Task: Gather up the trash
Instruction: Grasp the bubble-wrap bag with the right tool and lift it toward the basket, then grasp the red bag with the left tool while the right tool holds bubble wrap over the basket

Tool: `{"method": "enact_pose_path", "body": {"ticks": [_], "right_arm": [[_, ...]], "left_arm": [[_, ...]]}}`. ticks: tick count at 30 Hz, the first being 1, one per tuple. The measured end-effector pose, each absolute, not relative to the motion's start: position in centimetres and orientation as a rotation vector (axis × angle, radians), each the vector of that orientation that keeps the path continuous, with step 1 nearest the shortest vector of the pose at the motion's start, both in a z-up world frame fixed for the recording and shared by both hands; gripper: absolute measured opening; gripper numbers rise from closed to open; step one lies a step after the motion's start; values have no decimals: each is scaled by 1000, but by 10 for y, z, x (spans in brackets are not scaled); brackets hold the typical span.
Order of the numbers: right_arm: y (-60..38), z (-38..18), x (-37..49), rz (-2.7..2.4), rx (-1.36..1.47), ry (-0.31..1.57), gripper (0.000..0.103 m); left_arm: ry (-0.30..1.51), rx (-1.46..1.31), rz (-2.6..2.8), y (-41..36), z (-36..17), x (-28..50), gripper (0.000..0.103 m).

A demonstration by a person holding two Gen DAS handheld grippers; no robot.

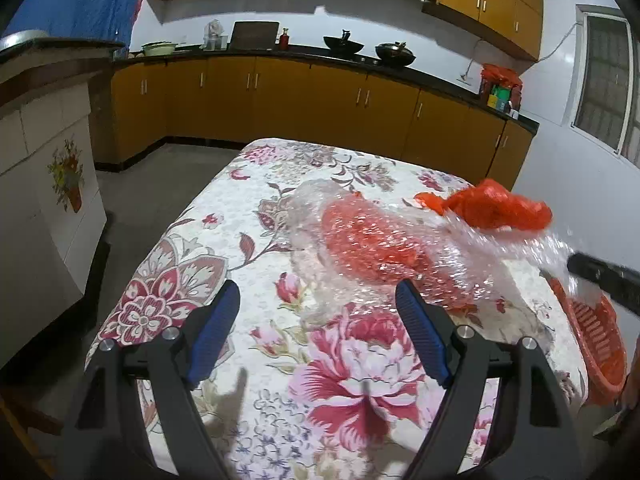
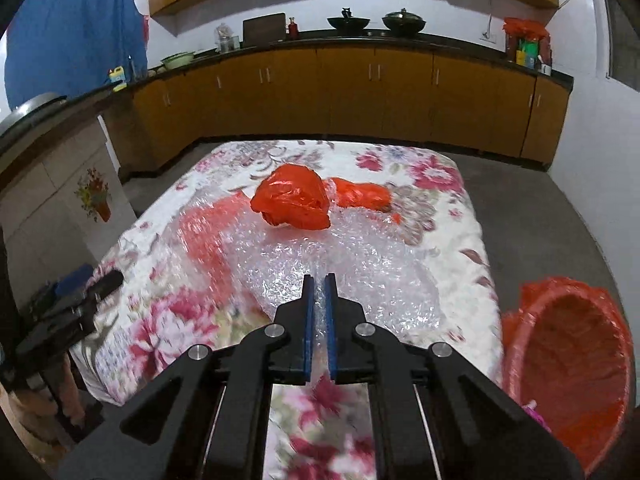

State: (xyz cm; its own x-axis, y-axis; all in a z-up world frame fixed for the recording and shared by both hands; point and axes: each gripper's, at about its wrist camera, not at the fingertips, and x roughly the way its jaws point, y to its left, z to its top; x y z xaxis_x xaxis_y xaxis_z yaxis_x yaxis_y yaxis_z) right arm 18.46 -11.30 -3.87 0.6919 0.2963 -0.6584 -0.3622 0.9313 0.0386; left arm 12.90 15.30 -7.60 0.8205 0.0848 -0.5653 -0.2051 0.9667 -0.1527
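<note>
Right wrist view: right gripper (image 2: 319,280) clenched on the near edge of the bubble wrap (image 2: 304,264), the thin sheet pinched between the blue pads.
Left wrist view: left gripper (image 1: 318,292) released, jaws wide, hanging over the flowered tablecloth (image 1: 192,264) with nothing between the pads.
Bubble wrap, place: spread across the middle of the table, one end lifted toward the right gripper, the rest draped over the cloth.
Red bags: one crumpled red bag (image 2: 294,196) sitting on top of the wrap, a second red bag (image 2: 360,194) just behind it; something red also showing through the wrap (cannot tell what).
Basket: red basket (image 2: 568,364) lined with a red bag, off the right edge of the table, close to the right gripper.
Handling: very light, soft, limp, a little slick; likely to trail and drag whatever lies on it.
Hold: a bunched edge or fold, pinched deep between the pads.
Risk: top bag probably rolling off once the sheet lifts.
</note>
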Motion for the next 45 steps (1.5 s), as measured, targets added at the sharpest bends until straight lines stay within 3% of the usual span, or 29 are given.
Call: {"method": "enact_pose_path", "body": {"ticks": [31,45], "right_arm": [[-171,-7,123,294,-64,603,6],[-237,-11,95,115,-5,606,6]], "left_arm": [[574,-167,53,103,-63,129,79],[555,-114,-65,45,-53,145,79]]}}
